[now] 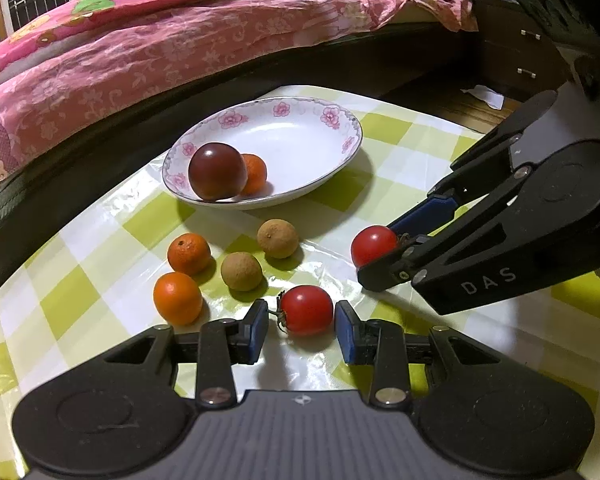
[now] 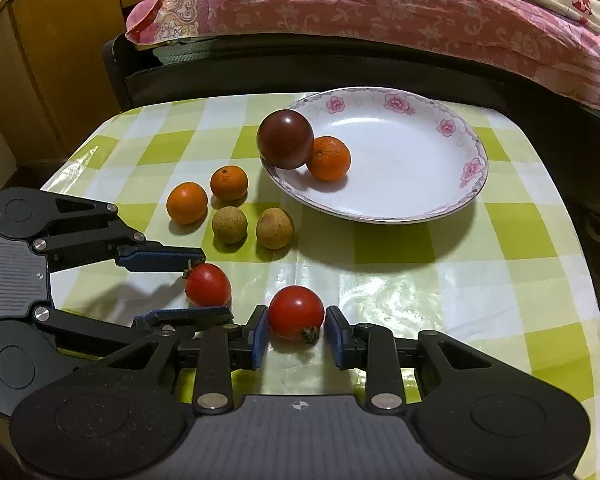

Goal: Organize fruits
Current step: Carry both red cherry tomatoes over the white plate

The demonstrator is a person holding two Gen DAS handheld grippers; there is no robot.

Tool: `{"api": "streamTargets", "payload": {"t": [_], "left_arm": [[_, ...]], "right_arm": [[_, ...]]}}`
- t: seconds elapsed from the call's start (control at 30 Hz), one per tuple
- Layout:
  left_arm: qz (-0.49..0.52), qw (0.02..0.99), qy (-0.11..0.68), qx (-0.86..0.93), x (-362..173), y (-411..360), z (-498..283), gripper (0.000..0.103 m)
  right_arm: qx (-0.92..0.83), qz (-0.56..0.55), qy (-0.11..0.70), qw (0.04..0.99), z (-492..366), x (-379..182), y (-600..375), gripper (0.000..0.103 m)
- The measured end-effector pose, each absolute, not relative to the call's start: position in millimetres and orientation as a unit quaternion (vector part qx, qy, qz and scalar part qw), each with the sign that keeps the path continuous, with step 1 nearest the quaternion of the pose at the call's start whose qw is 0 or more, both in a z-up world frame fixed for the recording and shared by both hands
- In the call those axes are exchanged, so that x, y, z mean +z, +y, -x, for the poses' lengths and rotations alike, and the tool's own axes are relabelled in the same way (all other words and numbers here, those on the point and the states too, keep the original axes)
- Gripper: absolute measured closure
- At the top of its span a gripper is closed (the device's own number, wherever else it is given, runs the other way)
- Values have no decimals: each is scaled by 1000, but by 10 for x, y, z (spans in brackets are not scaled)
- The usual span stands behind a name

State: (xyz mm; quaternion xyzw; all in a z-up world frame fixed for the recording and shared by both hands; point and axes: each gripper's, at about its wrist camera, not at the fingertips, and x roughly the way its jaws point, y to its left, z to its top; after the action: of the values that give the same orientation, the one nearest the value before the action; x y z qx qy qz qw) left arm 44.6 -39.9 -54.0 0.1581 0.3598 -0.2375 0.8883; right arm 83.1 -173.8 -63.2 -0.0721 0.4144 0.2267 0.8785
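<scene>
A flowered white plate (image 1: 300, 120) (image 2: 420, 200) on the checked tablecloth holds a dark red fruit (image 1: 217, 171) (image 2: 285, 139) and a small orange (image 1: 256, 174) (image 2: 329, 159). In front of it lie two oranges (image 1: 189, 253) (image 1: 177, 298), two brown longans (image 1: 278, 238) (image 1: 241, 271) and two red tomatoes. My left gripper (image 1: 301, 330) (image 2: 198, 286) is open with one tomato (image 1: 306, 310) (image 2: 207, 285) between its pads, small gaps on both sides. My right gripper (image 2: 296, 332) (image 1: 384, 250) is open around the other tomato (image 2: 296, 312) (image 1: 373, 245), which rests on the table.
A bed with a pink floral cover (image 1: 160, 48) (image 2: 380, 12) runs along the table's far side. A wooden cabinet (image 2: 48, 64) stands at the left, and a dark drawer unit (image 1: 516, 52) at the right. The table's edge (image 2: 596, 320) is near on the right.
</scene>
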Motion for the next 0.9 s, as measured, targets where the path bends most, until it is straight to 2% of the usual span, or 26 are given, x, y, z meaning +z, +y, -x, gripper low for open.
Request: {"api": "streamTargets", "payload": {"t": [0.37, 0.9], "left_arm": [[-125, 889, 372, -236, -496, -352, -508, 64], [-106, 904, 346, -227, -304, -289, -602, 65]], "right_arm": [[214, 72, 412, 883, -795, -603, -1771, 78], [203, 45, 380, 901, -811, -413, -1852, 78]]}}
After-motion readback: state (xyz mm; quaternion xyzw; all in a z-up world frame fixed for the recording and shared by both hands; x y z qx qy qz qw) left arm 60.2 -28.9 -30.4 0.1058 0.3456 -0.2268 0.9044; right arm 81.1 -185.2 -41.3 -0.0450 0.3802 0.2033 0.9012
